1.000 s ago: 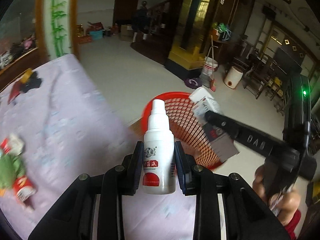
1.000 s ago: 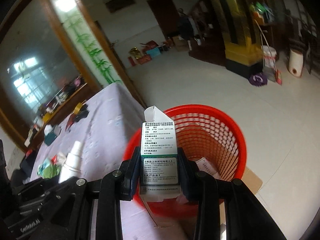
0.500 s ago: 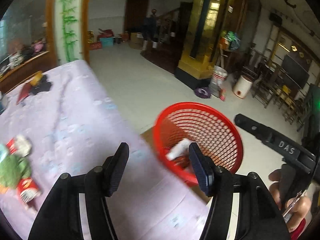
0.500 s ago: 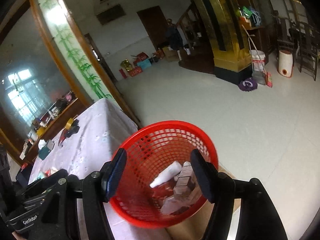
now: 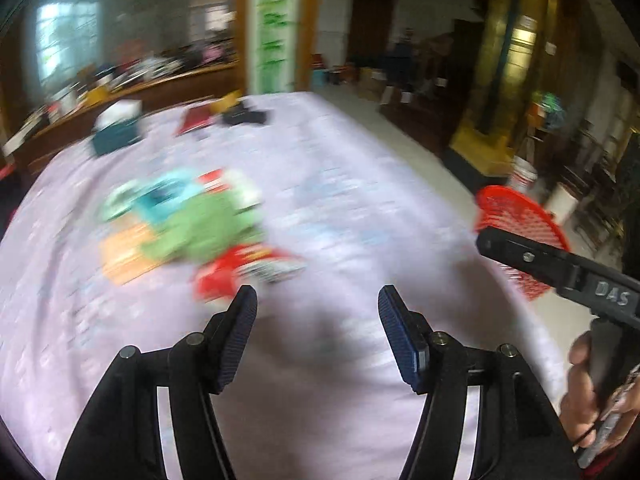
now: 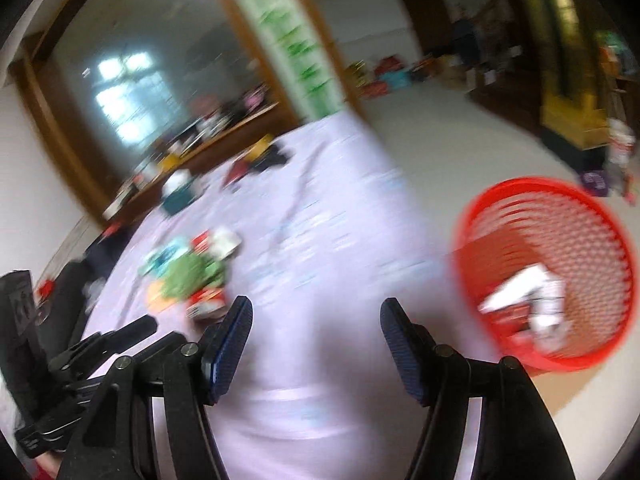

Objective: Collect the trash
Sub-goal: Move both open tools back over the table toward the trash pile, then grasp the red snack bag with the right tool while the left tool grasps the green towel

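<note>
The right tongs (image 6: 316,320) stand apart with nothing between them, above the lilac-clothed table (image 6: 328,248). A blurred heap of wrappers (image 6: 188,272) lies to their left. To the right, the red mesh basket (image 6: 500,216) holds white items (image 6: 528,292).

Blurred trash heap (image 5: 192,232) (tabletop); red basket (image 6: 548,272)

Both tools are black plastic: the left gripper (image 5: 318,300) and right gripper (image 6: 316,312) carry ribbed dark-blue pads, silver screws, and white "DAS" lettering.
</note>
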`<state>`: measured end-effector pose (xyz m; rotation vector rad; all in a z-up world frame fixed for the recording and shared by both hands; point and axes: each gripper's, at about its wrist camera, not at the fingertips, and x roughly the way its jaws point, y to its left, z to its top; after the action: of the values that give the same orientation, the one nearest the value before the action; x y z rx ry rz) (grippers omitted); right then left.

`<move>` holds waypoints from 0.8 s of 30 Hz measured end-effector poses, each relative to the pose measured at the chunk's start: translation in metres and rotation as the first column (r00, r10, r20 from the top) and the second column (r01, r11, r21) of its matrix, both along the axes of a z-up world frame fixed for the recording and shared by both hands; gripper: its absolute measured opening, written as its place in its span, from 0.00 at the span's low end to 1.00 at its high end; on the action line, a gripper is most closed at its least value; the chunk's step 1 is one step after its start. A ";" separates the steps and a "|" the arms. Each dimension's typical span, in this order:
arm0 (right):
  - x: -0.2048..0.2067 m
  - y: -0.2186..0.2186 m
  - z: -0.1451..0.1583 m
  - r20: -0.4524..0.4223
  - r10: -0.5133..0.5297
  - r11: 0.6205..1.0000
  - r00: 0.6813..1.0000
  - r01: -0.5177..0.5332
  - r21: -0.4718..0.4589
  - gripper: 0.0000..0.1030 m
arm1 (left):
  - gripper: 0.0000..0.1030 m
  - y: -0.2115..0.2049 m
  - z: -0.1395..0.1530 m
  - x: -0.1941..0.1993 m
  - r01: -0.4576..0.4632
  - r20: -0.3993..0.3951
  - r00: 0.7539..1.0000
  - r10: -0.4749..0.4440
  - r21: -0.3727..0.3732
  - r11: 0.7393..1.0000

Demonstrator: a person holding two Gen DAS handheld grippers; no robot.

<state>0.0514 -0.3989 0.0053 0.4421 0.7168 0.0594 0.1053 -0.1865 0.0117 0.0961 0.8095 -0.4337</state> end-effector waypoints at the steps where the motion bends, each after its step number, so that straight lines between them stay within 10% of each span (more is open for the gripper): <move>1: 0.007 0.012 -0.005 -0.015 0.028 0.999 0.999 -0.028 0.018 0.69 | 0.60 0.017 -0.004 0.004 -0.034 -0.013 0.999 0.034 -0.010 0.999; 15: 0.109 0.107 -0.067 -0.188 0.228 0.949 0.955 -0.175 0.264 0.64 | 0.60 0.142 -0.007 0.043 -0.256 -0.040 0.967 0.253 -0.062 0.965; 20: 0.127 0.120 -0.081 -0.177 0.250 0.938 0.952 -0.192 0.290 0.19 | 0.60 0.138 -0.006 0.057 -0.233 -0.051 0.972 0.229 -0.076 0.970; 24: 0.113 0.118 -0.075 -0.114 0.253 0.940 0.961 -0.216 0.263 0.10 | 0.60 0.120 -0.004 0.060 -0.179 -0.037 0.984 0.176 -0.077 0.981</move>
<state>0.1643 -0.2809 -0.0702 0.6035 0.9102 0.3487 0.1657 -0.0663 0.0081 -0.0573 0.8216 -0.2990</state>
